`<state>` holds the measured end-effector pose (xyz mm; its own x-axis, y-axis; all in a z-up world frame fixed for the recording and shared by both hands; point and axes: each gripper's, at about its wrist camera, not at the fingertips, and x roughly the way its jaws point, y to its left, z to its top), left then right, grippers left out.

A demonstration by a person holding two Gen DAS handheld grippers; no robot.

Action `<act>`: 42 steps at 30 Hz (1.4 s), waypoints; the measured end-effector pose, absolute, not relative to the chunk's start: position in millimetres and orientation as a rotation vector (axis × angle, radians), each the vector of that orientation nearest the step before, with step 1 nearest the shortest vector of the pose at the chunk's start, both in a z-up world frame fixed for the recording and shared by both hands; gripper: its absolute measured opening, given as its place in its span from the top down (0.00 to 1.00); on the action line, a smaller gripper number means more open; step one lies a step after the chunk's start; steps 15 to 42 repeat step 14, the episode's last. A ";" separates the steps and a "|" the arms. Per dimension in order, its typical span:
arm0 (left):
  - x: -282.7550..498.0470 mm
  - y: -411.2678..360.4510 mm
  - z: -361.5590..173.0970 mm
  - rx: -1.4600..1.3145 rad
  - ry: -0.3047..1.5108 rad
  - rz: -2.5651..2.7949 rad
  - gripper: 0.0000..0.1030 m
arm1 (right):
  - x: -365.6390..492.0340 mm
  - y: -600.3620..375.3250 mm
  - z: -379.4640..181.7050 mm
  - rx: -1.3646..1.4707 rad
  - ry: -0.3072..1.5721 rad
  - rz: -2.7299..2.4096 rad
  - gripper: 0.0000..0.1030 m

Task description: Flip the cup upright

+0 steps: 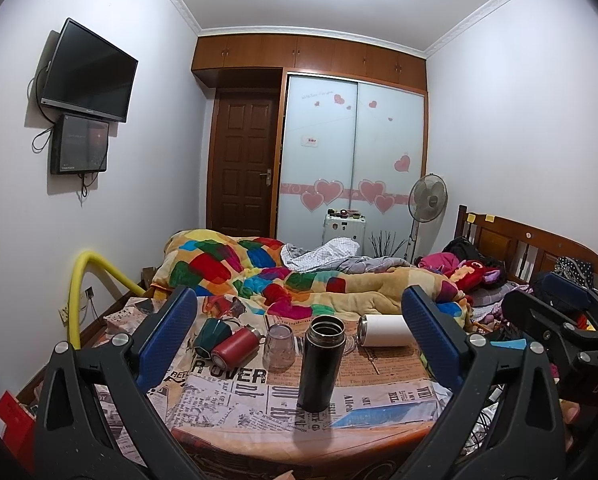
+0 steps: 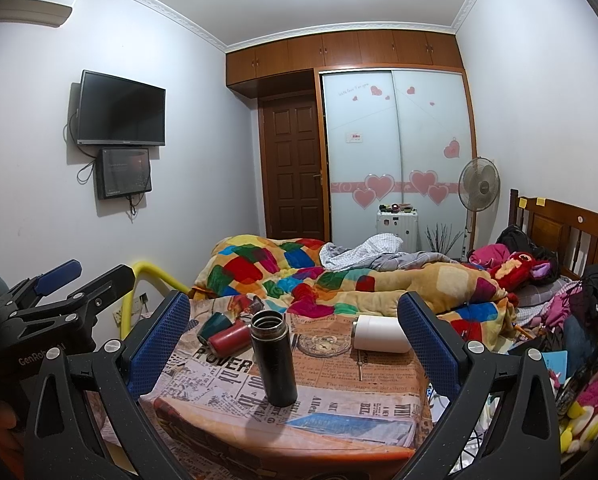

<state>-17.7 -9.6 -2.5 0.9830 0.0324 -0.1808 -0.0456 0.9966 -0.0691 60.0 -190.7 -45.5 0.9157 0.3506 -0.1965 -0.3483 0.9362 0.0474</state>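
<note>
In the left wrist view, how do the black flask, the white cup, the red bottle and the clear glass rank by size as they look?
1. black flask, standing nearest the camera, which enlarges it
2. white cup, lying on its side
3. red bottle and clear glass: they look alike, so no ranking

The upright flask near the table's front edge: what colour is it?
Black flask, with a metallic rim at its open mouth; clearest in the left wrist view.
</note>
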 end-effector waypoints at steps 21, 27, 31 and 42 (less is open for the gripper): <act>-20.2 -7.4 -11.1 -0.083 0.189 0.049 0.00 | 62.7 -185.0 -51.6 -0.003 0.223 0.366 0.00; -20.2 -7.4 -11.1 -0.083 0.189 0.049 0.00 | 62.7 -185.0 -51.6 -0.003 0.223 0.366 0.00; -20.2 -7.4 -11.1 -0.083 0.189 0.049 0.00 | 62.7 -185.0 -51.6 -0.003 0.223 0.366 0.00; -20.2 -7.4 -11.1 -0.083 0.189 0.049 0.00 | 62.7 -185.0 -51.6 -0.003 0.223 0.366 0.00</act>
